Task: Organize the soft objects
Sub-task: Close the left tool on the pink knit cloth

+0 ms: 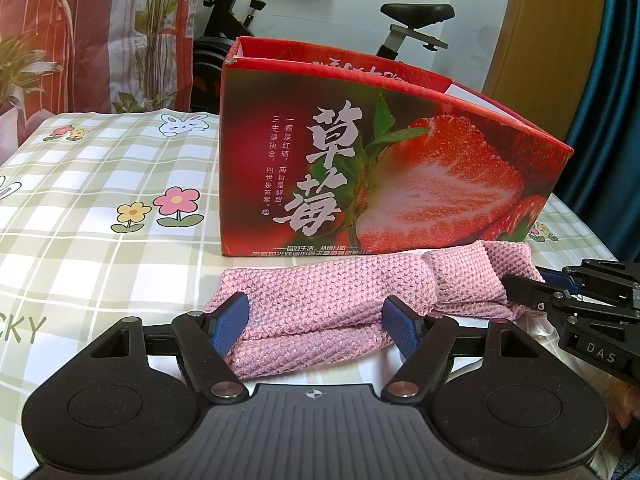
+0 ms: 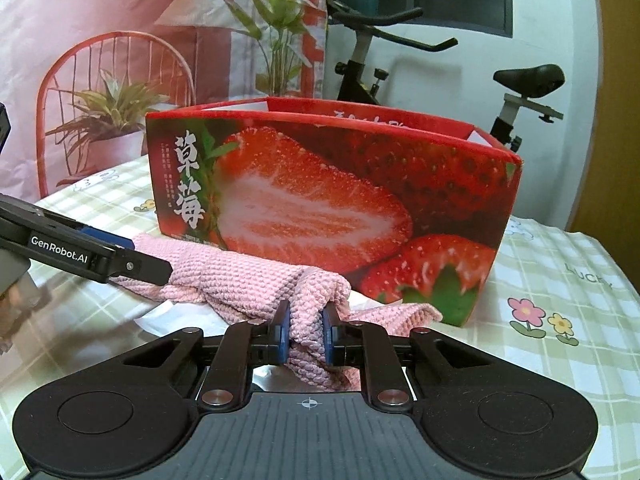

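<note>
While the pink knitted cloth [image 1: 320, 300] lies folded on the checked surface [image 1: 100, 208] just before the strawberry box [image 1: 360, 168], the left gripper [image 1: 316, 320] stands wide, fingers [image 1: 230, 322] pressing its near end; the right gripper [image 2: 306, 332] pinches its other end tightly.

box inside [image 1: 460, 90]: hidden by front wall
small print on box [image 2: 166, 168]: too small to read
pink cloth [image 2: 256, 280]: left end behind left tool [image 2: 132, 266]
desk lettering [image 1: 24, 330]: cut by frame edge
</note>
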Available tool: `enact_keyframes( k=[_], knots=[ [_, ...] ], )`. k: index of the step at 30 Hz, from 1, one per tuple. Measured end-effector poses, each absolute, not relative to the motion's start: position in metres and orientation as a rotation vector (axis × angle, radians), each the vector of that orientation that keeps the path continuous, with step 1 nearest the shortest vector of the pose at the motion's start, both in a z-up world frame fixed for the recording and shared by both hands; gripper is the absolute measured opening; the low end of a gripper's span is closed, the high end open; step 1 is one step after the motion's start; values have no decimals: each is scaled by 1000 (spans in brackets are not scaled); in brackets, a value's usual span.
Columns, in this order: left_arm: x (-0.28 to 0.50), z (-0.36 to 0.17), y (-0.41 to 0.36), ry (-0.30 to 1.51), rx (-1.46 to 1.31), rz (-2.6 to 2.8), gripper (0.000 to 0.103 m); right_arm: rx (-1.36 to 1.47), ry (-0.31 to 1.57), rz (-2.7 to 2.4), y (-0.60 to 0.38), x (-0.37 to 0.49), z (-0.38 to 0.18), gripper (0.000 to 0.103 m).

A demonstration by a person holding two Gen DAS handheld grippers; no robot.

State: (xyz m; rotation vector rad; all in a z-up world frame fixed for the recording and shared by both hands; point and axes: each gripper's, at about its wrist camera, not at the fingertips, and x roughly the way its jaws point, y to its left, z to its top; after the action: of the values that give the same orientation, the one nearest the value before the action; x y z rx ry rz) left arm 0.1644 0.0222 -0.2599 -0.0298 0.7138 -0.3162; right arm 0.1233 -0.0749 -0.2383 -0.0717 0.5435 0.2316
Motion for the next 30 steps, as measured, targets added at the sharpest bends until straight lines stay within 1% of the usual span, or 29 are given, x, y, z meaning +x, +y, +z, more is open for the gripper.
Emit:
enact_keyframes(
  k=[6, 12, 17, 21, 23, 24, 25, 26, 28, 30],
  knots=[
    [165, -259, 21, 717, -38, -305, 76, -36, 561, 243, -79, 126, -239, 16],
    [172, -255, 15, 748, -69, -276, 79, -54, 562, 240, -76, 127, -239, 16],
    [175, -255, 19, 758, -123, -286, 79, -56, 562, 240, -76, 127, -239, 16],
    [175, -255, 20, 756, -173, -310, 78, -59, 562, 242, -77, 127, -240, 16],
    [173, -256, 20, 754, -200, -327, 75, -63, 562, 240, -76, 126, -239, 16],
    [172, -256, 19, 754, -207, -338, 65, -67, 562, 240, -75, 126, -239, 16],
    [171, -257, 17, 756, -201, -346, 47, -69, 562, 240, -75, 127, -240, 16],
    [171, -257, 15, 761, -192, -350, 39, -70, 561, 241, -75, 127, -239, 16],
    [167, -258, 13, 755, -183, -349, 34, -65, 561, 242, -76, 127, -239, 16],
    [164, -258, 13, 752, -186, -350, 31, -61, 561, 244, -77, 127, -239, 17]
  ],
)
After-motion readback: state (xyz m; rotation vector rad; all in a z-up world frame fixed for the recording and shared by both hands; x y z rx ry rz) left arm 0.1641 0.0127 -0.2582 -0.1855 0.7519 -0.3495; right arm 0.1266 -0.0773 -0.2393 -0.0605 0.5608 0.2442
